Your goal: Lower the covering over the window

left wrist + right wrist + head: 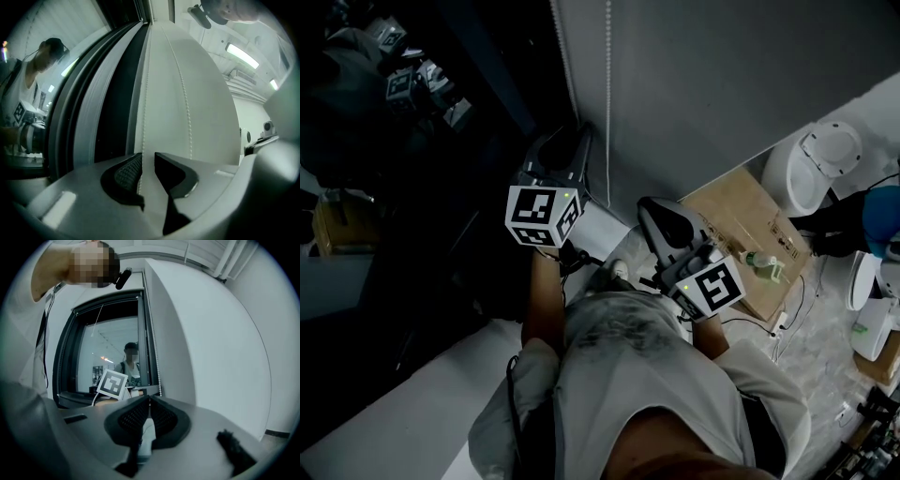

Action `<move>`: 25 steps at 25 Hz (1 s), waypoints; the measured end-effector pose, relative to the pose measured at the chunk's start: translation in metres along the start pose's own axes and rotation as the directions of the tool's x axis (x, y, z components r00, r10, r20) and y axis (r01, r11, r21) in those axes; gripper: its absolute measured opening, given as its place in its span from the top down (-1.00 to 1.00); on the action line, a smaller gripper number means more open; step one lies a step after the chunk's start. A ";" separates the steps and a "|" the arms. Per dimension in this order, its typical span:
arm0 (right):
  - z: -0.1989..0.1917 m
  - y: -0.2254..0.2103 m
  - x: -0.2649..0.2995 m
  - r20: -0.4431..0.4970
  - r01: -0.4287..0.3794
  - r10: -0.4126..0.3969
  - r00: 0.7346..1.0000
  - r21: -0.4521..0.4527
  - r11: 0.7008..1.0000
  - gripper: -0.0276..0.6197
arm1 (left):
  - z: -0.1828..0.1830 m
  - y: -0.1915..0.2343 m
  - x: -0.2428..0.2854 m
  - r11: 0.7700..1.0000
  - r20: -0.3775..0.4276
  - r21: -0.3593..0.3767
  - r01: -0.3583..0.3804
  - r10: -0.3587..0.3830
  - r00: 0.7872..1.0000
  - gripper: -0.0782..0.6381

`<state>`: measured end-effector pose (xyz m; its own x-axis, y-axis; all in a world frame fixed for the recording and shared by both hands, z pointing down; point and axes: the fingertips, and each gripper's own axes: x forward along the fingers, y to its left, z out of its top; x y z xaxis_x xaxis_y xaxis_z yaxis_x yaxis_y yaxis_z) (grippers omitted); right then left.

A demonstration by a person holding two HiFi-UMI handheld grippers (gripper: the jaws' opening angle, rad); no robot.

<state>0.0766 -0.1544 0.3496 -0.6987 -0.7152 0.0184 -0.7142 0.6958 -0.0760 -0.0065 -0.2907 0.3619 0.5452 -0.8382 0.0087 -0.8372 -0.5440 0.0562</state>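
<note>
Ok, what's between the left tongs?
A bead chain strand hangs in the gap of the open left tongs, shown in the left gripper view.

The head view looks steeply down the wall (pixel 722 75), both gripper views face level close to the window (pixel 110 357), all sharing the bead chain (pixel 607 84).
</note>
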 end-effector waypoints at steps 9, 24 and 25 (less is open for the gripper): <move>0.000 0.000 -0.005 -0.004 -0.007 0.007 1.000 -0.008 1.000 0.86 | 0.003 -0.005 0.001 0.998 0.032 -0.027 0.055 -0.054 0.998 0.51; 0.000 0.003 -0.003 0.001 -0.015 0.015 1.000 -0.003 1.000 0.86 | 0.001 -0.009 -0.001 0.989 0.036 -0.054 0.138 -0.136 0.990 0.39; 0.000 0.004 -0.003 -0.002 -0.015 0.015 1.000 -0.005 1.000 0.86 | 0.000 -0.010 -0.001 0.985 0.034 -0.067 0.156 -0.154 0.987 0.38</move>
<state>0.0762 -0.1494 0.3497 -0.7097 -0.7042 0.0195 -0.7035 0.7070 -0.0717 0.0016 -0.2846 0.3618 0.6659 -0.7453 -0.0338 -0.7371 -0.6643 0.1240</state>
